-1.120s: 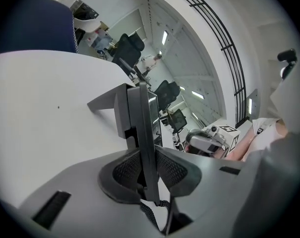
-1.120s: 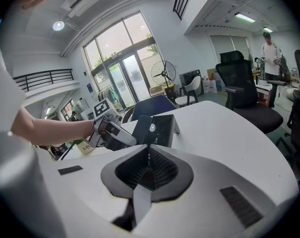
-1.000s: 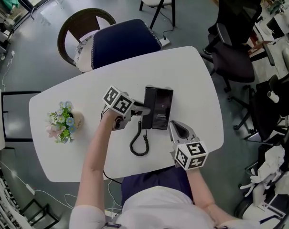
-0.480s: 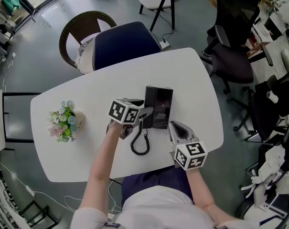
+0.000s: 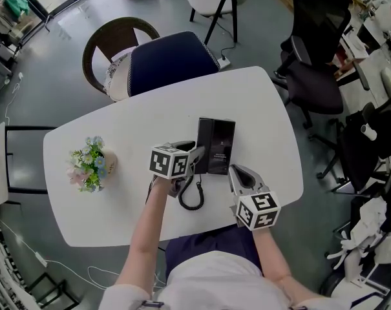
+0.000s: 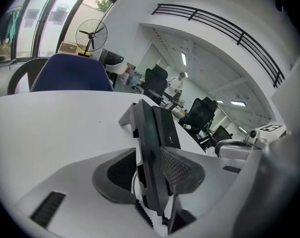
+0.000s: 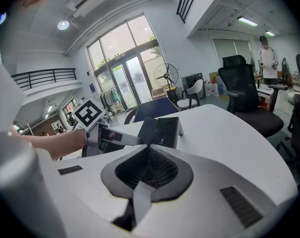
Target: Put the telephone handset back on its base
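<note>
Black handset (image 6: 150, 133) lies on its base (image 5: 220, 141); your left gripper (image 6: 146, 157), jaws just narrowed, straddles it loosely; right gripper (image 7: 149, 155) clenched empty. Snagging it could drag it off.

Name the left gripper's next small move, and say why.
Probably draw the left gripper straight back. The black telephone handset already seems to lie on its black base. The jaws, which have just been closing a little, stand apart round it, one pad clear of it.
</note>
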The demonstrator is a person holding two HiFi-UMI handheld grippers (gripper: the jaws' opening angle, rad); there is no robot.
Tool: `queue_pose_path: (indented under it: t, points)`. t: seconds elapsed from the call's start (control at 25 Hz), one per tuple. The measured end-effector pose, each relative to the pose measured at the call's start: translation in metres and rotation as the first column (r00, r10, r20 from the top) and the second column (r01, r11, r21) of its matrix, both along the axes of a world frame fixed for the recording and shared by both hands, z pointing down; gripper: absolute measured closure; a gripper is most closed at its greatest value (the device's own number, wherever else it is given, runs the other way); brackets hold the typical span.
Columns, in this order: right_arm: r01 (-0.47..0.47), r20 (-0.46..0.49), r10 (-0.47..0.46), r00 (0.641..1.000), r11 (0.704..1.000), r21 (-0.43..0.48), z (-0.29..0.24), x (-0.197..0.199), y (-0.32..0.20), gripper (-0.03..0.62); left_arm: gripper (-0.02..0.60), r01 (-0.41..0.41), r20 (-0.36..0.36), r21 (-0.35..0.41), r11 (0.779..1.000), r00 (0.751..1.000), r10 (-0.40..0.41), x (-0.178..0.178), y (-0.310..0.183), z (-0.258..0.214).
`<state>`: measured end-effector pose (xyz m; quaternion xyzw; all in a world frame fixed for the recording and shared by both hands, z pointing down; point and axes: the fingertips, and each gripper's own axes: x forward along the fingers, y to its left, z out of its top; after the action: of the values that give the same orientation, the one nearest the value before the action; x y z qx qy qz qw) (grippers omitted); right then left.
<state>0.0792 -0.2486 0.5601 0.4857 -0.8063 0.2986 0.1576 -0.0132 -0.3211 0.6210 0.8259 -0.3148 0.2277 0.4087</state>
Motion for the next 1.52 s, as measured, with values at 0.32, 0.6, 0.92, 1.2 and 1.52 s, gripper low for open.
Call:
queue_pose_path:
  t: [0.32,0.6,0.92,1.2,1.52]
  points:
    - [-0.006,-0.002,0.006,1.0,1.0,0.0,0.001,0.003,0.002,0.559,0.483,0.02,0.002,0.001,1.0,1.0,-0.02,0.0,0.0,-0.001]
    - [-0.003,-0.002,0.003,1.0,1.0,-0.003,0.002,0.002,0.003,0.559,0.499,0.06,-0.162,-0.038,0.998,0.985,-0.065,-0.005,0.0,-0.005]
    - [-0.005,-0.007,0.005,1.0,1.0,-0.006,0.003,0.004,0.005,0.559,0.503,0.084,-0.348,-0.101,0.991,0.93,-0.115,-0.004,-0.001,-0.004]
    - [-0.01,-0.011,0.01,1.0,1.0,-0.01,0.005,0.007,0.005,0.557,0.502,0.057,-0.363,-0.084,0.995,0.928,-0.084,-0.004,-0.005,0.001]
    - [-0.005,-0.015,0.005,1.0,1.0,-0.014,0.007,0.006,0.005,0.559,0.494,0.073,-0.388,-0.104,0.992,0.915,-0.108,-0.003,-0.007,0.007]
